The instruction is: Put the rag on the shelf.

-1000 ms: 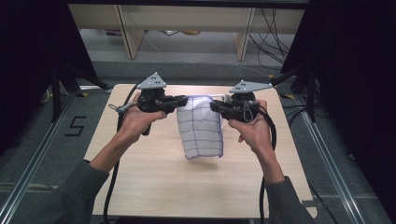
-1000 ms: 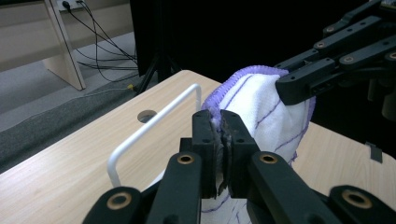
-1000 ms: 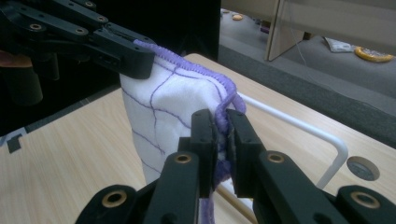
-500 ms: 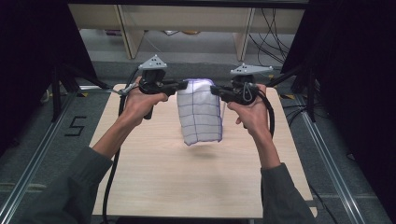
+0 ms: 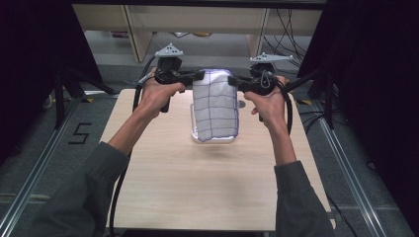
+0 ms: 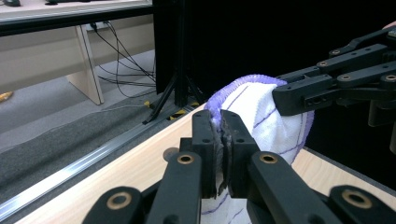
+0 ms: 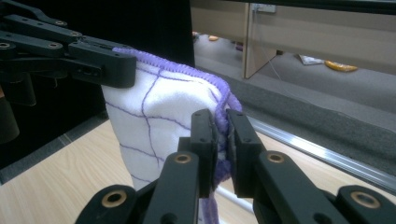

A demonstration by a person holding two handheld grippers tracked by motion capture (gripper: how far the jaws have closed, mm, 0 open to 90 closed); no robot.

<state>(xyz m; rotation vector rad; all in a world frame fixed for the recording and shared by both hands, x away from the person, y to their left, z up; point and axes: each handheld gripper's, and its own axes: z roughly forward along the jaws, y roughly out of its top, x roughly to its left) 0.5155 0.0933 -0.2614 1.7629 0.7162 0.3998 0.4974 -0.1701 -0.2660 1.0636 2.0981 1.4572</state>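
I'm holding the white towel [image 5: 215, 106] up over the table's [image 5: 163, 173] far end. Left gripper [image 6: 220, 122] and right gripper [image 7: 222, 122] are each pinching a top corner hem. It's hanging soft, light, floppy; corners look like the safest hold.

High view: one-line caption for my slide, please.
Left gripper and right gripper pinch the checked cloth by its top corners above the wooden table.

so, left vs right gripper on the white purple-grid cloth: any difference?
The left gripper clamps the cloth's left top corner; the right gripper clamps its right top corner. High view: left sits slightly higher than right. Both are shut on the purple hem, the cloth hanging between them.
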